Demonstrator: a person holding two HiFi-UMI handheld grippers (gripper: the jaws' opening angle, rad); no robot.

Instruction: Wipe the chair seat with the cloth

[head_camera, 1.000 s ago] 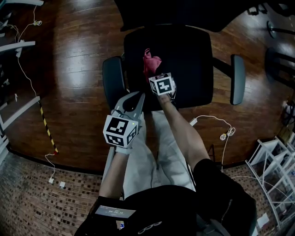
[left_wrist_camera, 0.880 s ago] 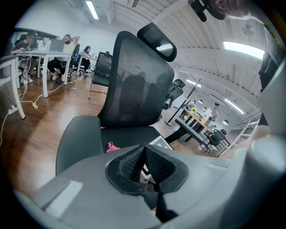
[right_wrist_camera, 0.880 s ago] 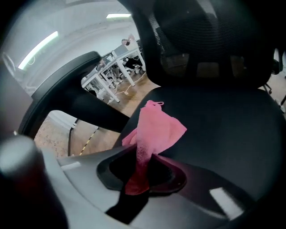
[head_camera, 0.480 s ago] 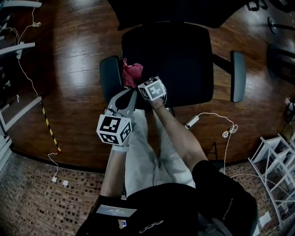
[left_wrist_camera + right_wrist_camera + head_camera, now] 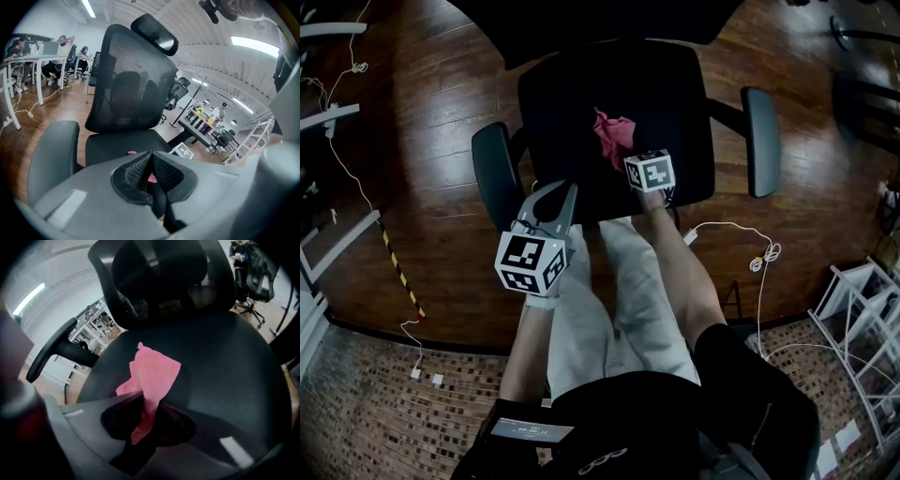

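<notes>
In the head view, a crumpled pink fabric cloth (image 5: pixel 614 136) lies on the black padded office chair seat (image 5: pixel 675 94), near its front middle. The right gripper (image 5: pixel 632 156) meets the cloth's near edge. The left gripper (image 5: pixel 566 193) hovers over the seat's front left corner, apart from the cloth.

The left gripper view shows its jaws pressed together with nothing between them, only a pink sliver beyond.

The right gripper view shows those jaws clamped on a narrow fold of the cloth, the rest spread loosely on the seat. The cloth looks soft, light and limp, likely to bunch when pushed. A fuller pinch near its middle should drag it flatter.
</notes>
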